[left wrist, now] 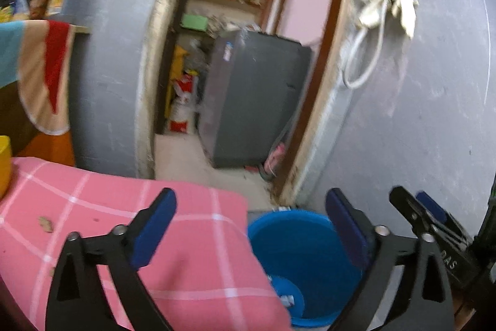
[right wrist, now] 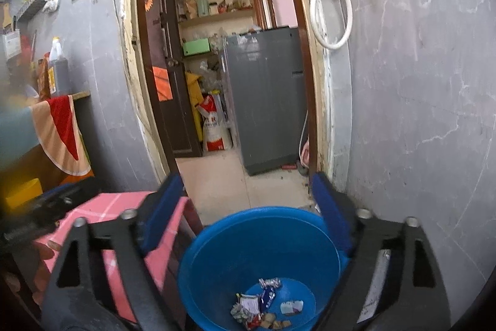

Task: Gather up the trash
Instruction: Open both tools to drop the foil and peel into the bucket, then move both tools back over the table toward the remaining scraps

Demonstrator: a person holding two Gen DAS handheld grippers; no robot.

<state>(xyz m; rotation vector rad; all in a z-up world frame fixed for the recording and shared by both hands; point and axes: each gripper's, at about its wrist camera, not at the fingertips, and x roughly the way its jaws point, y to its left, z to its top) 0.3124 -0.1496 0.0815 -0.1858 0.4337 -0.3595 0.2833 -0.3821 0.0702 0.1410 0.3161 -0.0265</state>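
The blue bucket (right wrist: 260,262) sits on the floor hard against the right end of the pink-checked bench (left wrist: 124,238), so scraps can go straight off the cloth into it. Wrappers (right wrist: 263,303) already lie heaped at its bottom. The right tongs (right wrist: 245,216) hang above its rim, spread wide and empty, as if just done dropping. The left tongs (left wrist: 251,225) are also spread and empty, straddling bench edge and bucket. A small brown scrap (left wrist: 46,224) remains on the cloth, far left.
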